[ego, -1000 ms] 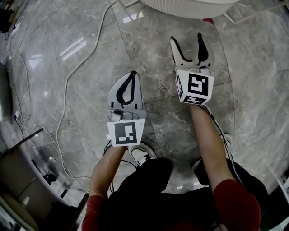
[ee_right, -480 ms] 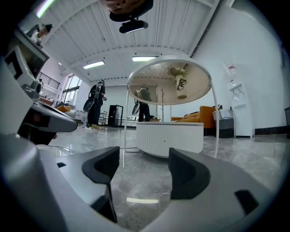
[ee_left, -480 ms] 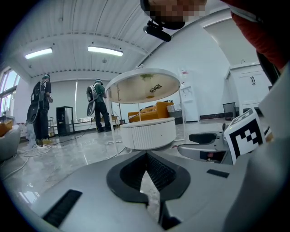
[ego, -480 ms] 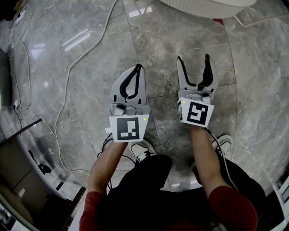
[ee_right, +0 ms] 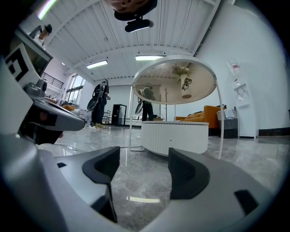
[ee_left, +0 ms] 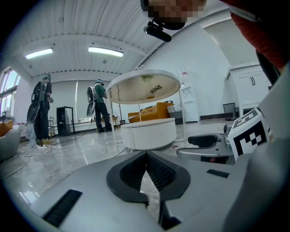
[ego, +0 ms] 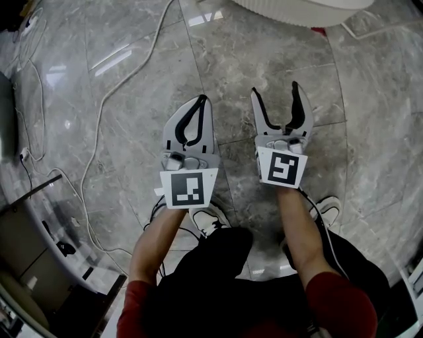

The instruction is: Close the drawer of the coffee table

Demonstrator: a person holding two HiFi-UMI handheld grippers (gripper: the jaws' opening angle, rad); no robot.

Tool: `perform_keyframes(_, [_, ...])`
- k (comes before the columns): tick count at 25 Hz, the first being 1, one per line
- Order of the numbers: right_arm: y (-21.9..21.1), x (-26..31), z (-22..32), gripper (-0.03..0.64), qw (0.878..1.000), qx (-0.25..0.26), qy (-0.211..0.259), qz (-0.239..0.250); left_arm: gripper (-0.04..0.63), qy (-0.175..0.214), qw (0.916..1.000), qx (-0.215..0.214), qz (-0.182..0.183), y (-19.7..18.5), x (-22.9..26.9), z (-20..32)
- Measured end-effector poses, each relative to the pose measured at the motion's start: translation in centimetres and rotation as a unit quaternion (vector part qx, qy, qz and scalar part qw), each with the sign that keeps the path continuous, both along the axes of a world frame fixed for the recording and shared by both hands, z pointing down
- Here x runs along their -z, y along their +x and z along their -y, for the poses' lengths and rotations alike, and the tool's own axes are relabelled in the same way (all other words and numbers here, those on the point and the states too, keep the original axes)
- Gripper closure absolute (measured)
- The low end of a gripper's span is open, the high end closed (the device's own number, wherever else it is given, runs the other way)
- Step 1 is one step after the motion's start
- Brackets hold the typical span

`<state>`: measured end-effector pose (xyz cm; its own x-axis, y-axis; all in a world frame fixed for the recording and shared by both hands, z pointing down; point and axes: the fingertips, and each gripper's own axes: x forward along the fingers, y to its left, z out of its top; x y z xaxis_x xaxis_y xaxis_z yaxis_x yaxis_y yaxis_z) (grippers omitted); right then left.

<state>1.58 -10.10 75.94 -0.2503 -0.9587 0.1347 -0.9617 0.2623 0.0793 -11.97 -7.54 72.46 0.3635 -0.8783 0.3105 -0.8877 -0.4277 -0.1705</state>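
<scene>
The coffee table is a low white ribbed drum [ee_right: 174, 136] under a round glass top [ee_right: 176, 82] on thin white legs; only its rim [ego: 297, 10] shows at the top edge of the head view. It stands some way ahead of both grippers, also as the drum [ee_left: 147, 133] in the left gripper view. The ribbed side toward me shows no drawer standing out, only a small dark dot. My left gripper [ego: 201, 99] is shut and empty over the floor. My right gripper [ego: 275, 89] beside it is open and empty, its jaws wide apart.
A white cable [ego: 99, 119] snakes across the grey marble floor at left. A glass and dark stand [ego: 26, 244] sits at lower left. My shoes [ego: 208, 224] are below the grippers. Two people [ee_left: 40, 108] stand far back, near an orange sofa [ee_left: 152, 111].
The right gripper has drawn back toward my body and now sits level with the left one. Both grippers kept their states.
</scene>
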Motion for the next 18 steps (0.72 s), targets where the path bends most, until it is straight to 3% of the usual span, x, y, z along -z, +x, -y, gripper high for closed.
perform_keyframes(4, [-0.4,0.2,0.0,0.312,1.0,0.002,0.002,0.0,0.581,0.002,1.0,0.003,0.002,-0.4,0.0,0.1])
perform_keyframes(9, [-0.7,0.0,0.0,0.557,1.0,0.006,-0.009,-0.005,0.581,0.001,1.0,0.007,-0.004,-0.4,-0.1,0.1])
perform_keyframes(18, [0.4,1.4,0.7,0.594,1.0,-0.005,-0.019,0.017,0.581,0.01,0.9999,0.011,-0.006,-0.4,0.3,0.5])
